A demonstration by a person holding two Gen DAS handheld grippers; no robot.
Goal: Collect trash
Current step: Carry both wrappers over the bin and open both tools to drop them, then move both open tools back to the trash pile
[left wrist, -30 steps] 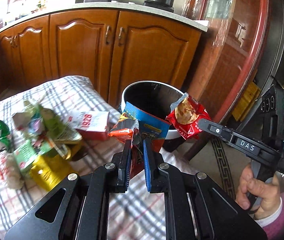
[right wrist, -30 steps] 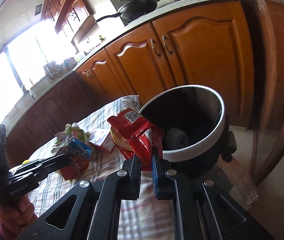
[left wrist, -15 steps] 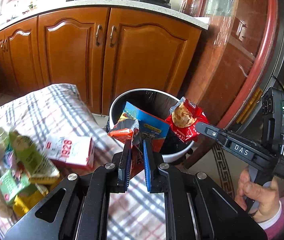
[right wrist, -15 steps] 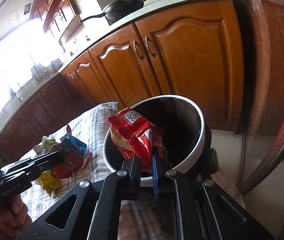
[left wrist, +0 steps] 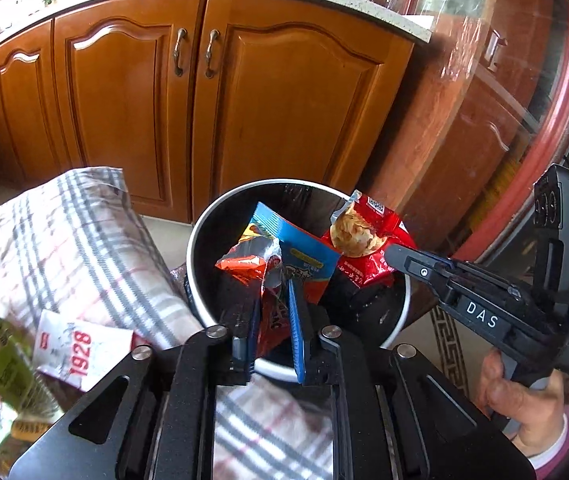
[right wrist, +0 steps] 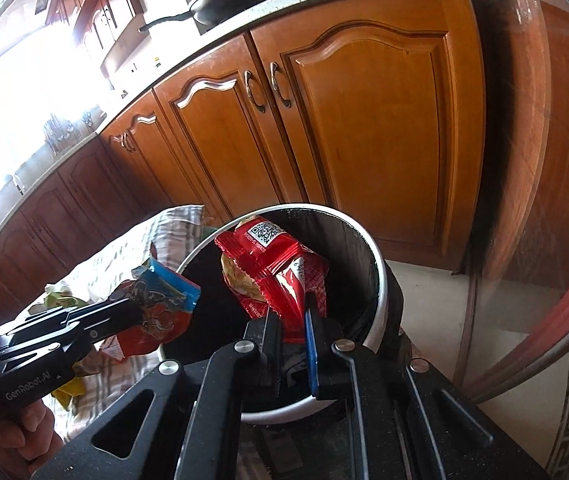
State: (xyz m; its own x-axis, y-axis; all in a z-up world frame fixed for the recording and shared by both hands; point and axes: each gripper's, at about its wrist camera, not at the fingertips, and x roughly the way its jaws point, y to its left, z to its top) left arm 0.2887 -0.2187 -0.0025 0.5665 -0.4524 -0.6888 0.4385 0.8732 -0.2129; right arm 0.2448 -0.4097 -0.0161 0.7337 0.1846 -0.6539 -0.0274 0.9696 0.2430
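Note:
A round bin (left wrist: 204, 236) with a white rim and dark inside stands on the floor by the table's edge; its rim (right wrist: 380, 280) also shows in the right wrist view. My left gripper (left wrist: 274, 292) is shut on a blue and orange snack wrapper (left wrist: 300, 264), held over the bin's mouth. My right gripper (right wrist: 290, 312) is shut on a red snack packet (right wrist: 280, 268), also above the bin opening. In the left wrist view that red packet (left wrist: 368, 248) hangs from the right gripper (left wrist: 394, 252). The blue and orange wrapper (right wrist: 160, 300) shows at the left in the right wrist view.
A plaid cloth (left wrist: 64, 232) covers the table. On it lie a white packet marked 1928 (left wrist: 76, 348) and green wrappers (left wrist: 0, 352). Wooden cabinets (left wrist: 244, 92) stand behind the bin. A red-trimmed cabinet (left wrist: 524, 120) is at the right. A hand (left wrist: 524, 404) holds the right gripper.
Both grippers have moved from over the table toward the bin with their wrappers, which now hang over its opening. The litter on the cloth has slid to the left edge of view.

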